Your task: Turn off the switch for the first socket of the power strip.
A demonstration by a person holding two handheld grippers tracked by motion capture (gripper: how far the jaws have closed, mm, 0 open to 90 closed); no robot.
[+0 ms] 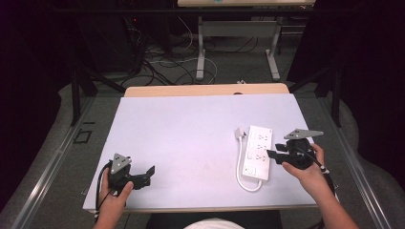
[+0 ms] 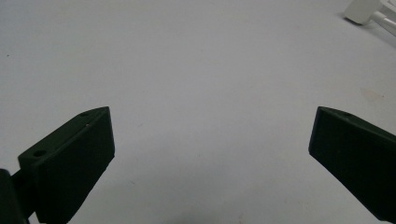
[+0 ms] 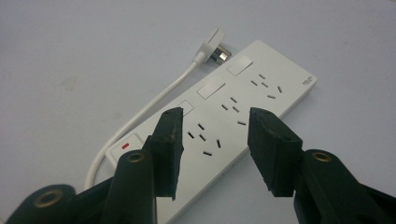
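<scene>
Worktop (image 1: 191, 138), white-covered, carries a white power strip (image 1: 258, 151) at about 4 o'clock from its centre, lying flat, its cord (image 1: 239, 167) looping along the strip's left side to a plug (image 1: 239, 132) resting just beside the far end. Left tool (image 1: 145, 175) at 8 o'clock, jaws spread wide over bare surface, holding nothing. Right tool (image 1: 271, 153) at the strip's right edge, jaws parted above the nearest socket group (image 3: 204, 138), gripping nothing.
</scene>
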